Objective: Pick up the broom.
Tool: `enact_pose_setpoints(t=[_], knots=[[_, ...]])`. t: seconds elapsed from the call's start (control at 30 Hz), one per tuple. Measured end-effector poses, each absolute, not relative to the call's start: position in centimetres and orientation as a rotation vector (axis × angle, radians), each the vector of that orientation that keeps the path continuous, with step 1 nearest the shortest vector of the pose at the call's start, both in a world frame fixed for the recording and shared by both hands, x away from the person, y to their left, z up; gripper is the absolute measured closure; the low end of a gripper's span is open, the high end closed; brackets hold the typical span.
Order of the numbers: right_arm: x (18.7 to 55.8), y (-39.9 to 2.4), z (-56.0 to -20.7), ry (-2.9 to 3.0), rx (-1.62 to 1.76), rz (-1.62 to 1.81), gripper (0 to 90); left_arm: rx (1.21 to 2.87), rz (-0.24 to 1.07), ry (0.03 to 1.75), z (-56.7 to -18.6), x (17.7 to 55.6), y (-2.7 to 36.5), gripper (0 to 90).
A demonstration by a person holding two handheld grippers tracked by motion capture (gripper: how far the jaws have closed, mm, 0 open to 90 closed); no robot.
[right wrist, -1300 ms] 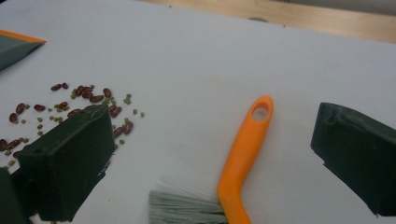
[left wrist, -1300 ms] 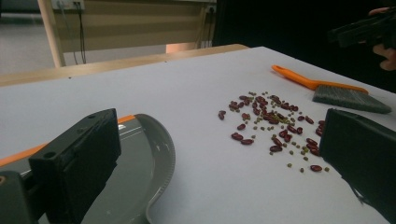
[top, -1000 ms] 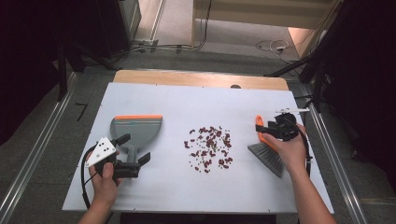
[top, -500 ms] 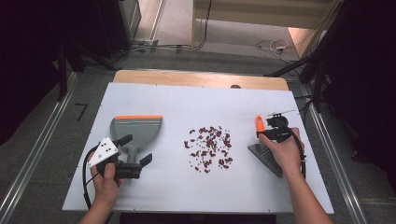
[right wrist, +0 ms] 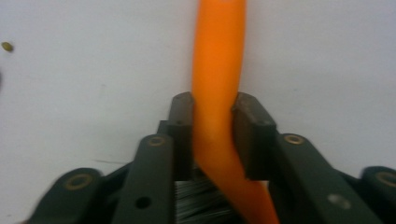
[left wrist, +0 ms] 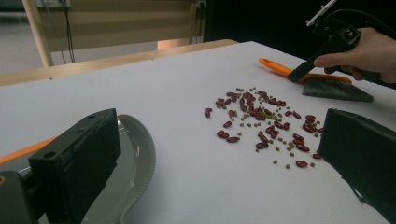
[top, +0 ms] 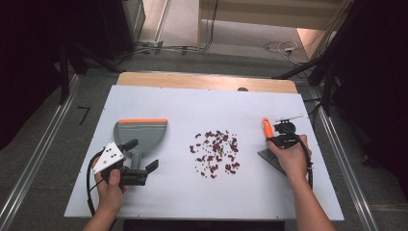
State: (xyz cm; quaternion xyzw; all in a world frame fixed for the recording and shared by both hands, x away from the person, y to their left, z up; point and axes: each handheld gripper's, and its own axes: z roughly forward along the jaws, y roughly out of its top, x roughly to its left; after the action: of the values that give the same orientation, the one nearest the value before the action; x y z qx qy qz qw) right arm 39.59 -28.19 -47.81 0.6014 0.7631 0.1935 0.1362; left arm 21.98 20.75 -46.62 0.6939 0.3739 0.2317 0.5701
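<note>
In the high view, the right gripper point(top: 277, 138) is clamped on the orange handle of a small brush point(top: 267, 144) near the right edge of the white table point(top: 183, 103); its jaws have just been closing on that handle. The brush's grey bristles lie on the table under the right hand point(top: 291, 156). A scatter of red beans point(top: 215, 153) lies at the table's centre, well apart from the brush. The left gripper point(top: 139, 159) hovers with its jaws spread wide over the handle of a grey dustpan point(top: 140, 134) with an orange edge. In the left gripper view, its two black jaws stand far apart, holding nothing; the beans point(left wrist: 264, 126) lie beyond them, with the brush point(left wrist: 317, 81) farther off. In the right gripper view, both pads point(right wrist: 247, 135) press on the orange brush handle point(right wrist: 217, 93), which runs between them.
</note>
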Motion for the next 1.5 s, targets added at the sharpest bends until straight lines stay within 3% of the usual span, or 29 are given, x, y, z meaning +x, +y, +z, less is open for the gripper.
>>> enact_pose_setpoints(t=[0.93,1.5], knots=[[39.8,-28.0,-47.7,2.215,1.739,0.533,69.6,1.641,0.537,0.863,-46.6,22.0,20.3,0.0],[36.3,-30.6,-47.2,2.07,1.602,1.01,70.0,1.643,0.542,0.864,-46.5,22.0,20.1,0.0]])
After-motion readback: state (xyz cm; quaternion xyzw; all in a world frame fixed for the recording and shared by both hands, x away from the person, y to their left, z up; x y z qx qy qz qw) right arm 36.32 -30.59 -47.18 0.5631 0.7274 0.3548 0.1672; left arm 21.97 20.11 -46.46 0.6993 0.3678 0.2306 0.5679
